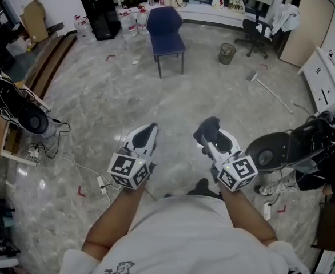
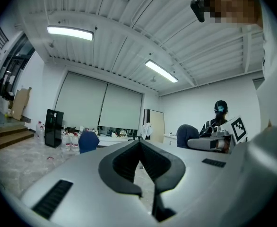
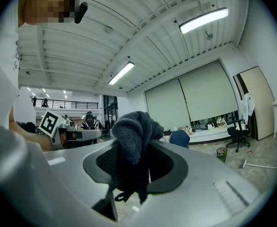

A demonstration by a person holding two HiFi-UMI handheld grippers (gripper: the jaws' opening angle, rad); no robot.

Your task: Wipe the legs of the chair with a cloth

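On the marbled workroom floor, my right gripper pinches the dark cloth; my left gripper is closed on nothing. The blue chair stands well ahead. Approach comes first, I judge, then crouching to its legs.

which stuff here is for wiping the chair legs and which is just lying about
For the job: blue chair, dark cloth in the right tool.
Lying about: wire waste bin, black office chair, water bottles, floor fan.
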